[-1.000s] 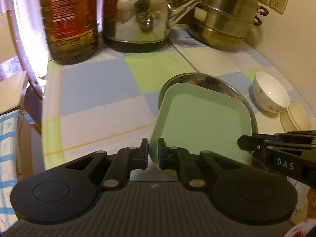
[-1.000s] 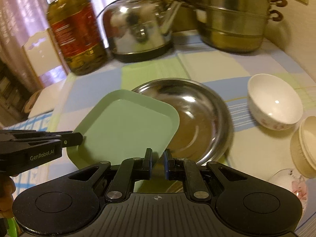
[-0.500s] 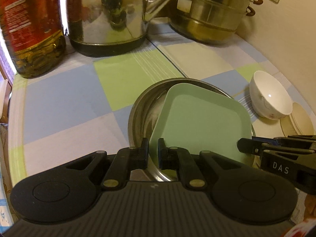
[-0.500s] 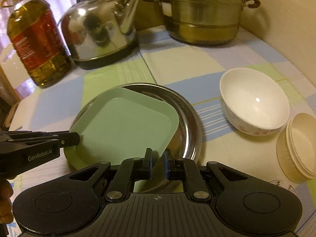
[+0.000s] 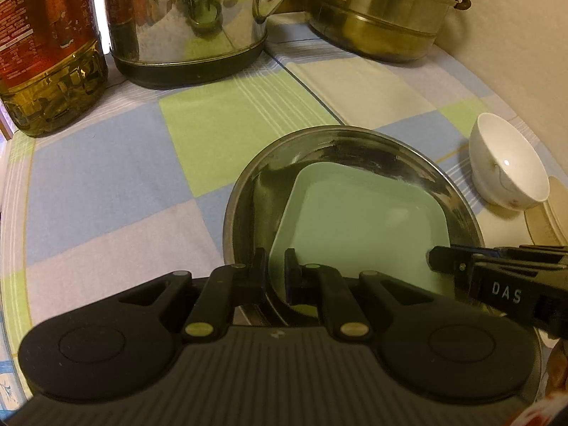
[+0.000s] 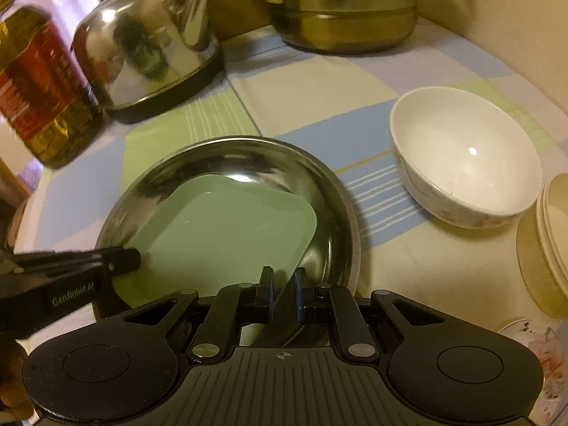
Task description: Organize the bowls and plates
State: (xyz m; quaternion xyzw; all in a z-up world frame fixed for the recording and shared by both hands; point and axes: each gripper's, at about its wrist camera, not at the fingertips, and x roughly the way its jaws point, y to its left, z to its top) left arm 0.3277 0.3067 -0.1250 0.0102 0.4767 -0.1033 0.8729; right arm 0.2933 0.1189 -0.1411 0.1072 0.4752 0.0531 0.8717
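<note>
The left tongs (image 5: 275, 269), lettered "GenRobot.AI", and the right tongs (image 6: 285, 291), lettered "DAS", each clench an edge of one green square plate (image 5: 358, 234) lying tilted inside one steel basin (image 5: 355, 142) mid-worktop. One white bowl (image 6: 465, 163) stands beside it, near the worktop's right edge. A cream stack (image 6: 553, 234) is cut off. The oil bottle's (image 5: 42, 46) label is unreadable.

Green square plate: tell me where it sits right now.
The green square plate lies inside the round steel pan, gripped at its near edge by the left gripper and the right gripper; the white bowl stands to the pan's right.
</note>
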